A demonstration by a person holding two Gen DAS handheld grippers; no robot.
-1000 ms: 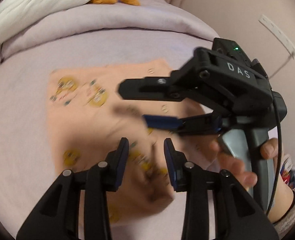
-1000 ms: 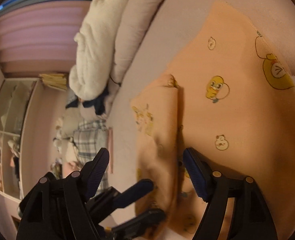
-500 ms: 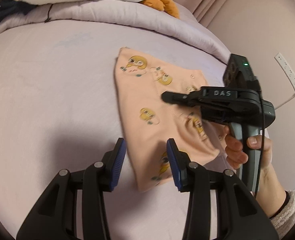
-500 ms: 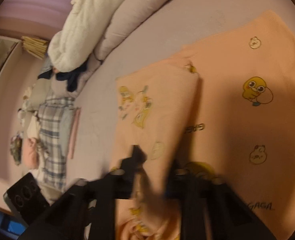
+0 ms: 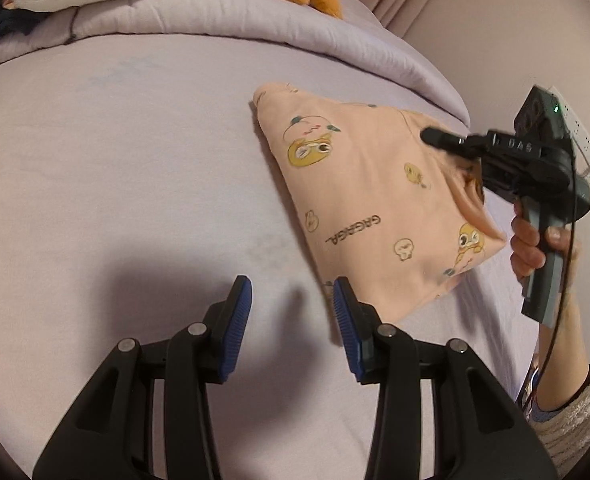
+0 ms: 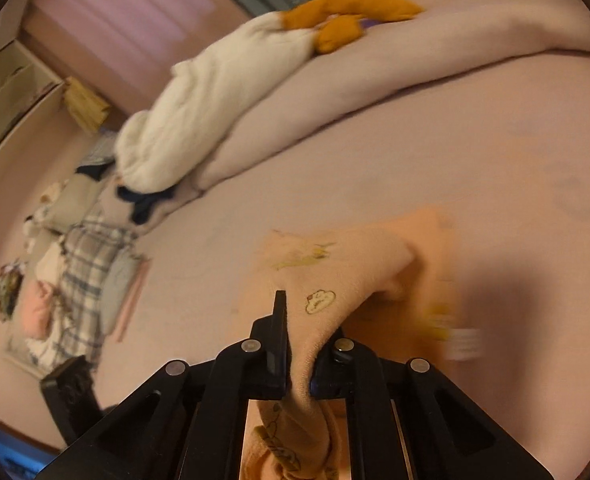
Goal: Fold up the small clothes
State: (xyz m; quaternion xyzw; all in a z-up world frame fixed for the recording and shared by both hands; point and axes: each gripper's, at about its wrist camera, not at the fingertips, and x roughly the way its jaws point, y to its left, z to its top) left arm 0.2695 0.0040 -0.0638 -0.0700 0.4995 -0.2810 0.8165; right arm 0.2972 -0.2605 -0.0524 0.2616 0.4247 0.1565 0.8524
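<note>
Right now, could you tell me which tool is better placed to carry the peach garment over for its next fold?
The right tool: it is shut on the peach garment, holding one edge raised. The left tool is open and empty, beside the garment's near corner.

Pinched between the right gripper's (image 6: 298, 354) black jaws, the garment (image 5: 375, 208) is peach — printed with yellow cartoon figures — while beyond the blue-padded left gripper (image 5: 291, 312) lies a lilac bedsheet (image 5: 115, 152).
</note>
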